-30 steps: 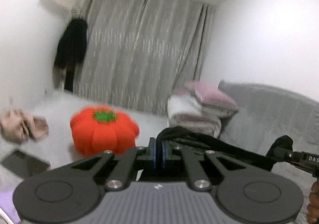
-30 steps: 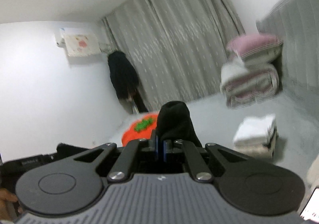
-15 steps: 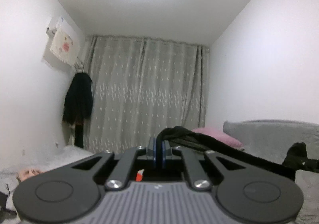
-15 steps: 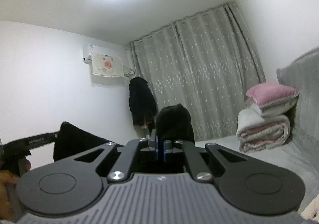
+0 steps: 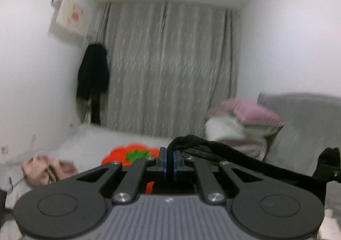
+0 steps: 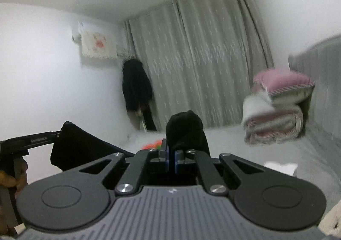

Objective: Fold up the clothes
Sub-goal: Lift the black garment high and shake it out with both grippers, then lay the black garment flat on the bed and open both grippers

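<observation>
A black garment (image 5: 245, 157) hangs stretched in the air between my two grippers, above the grey bed (image 5: 89, 144). My left gripper (image 5: 169, 154) is shut on one end of it. The cloth runs right to my right gripper (image 5: 331, 168), seen at the frame edge. In the right wrist view my right gripper (image 6: 170, 157) is shut on a bunched corner of the black garment (image 6: 185, 131). The left gripper (image 6: 56, 133) shows at the left with cloth hanging from it, held by a hand (image 6: 12, 180).
An orange pumpkin cushion (image 5: 127, 154) and a pinkish heap of clothes (image 5: 42, 167) lie on the bed. Pillows and a rolled blanket (image 6: 277, 112) stack against the grey headboard (image 5: 309, 124). A folded white pile (image 6: 281, 166) sits at the right. A dark coat (image 5: 92, 73) hangs beside the curtain.
Both views swung up towards the ceiling light half a second ago and have tipped back down, so the bed and cushion show again. Both grippers stayed shut on the garment.
</observation>
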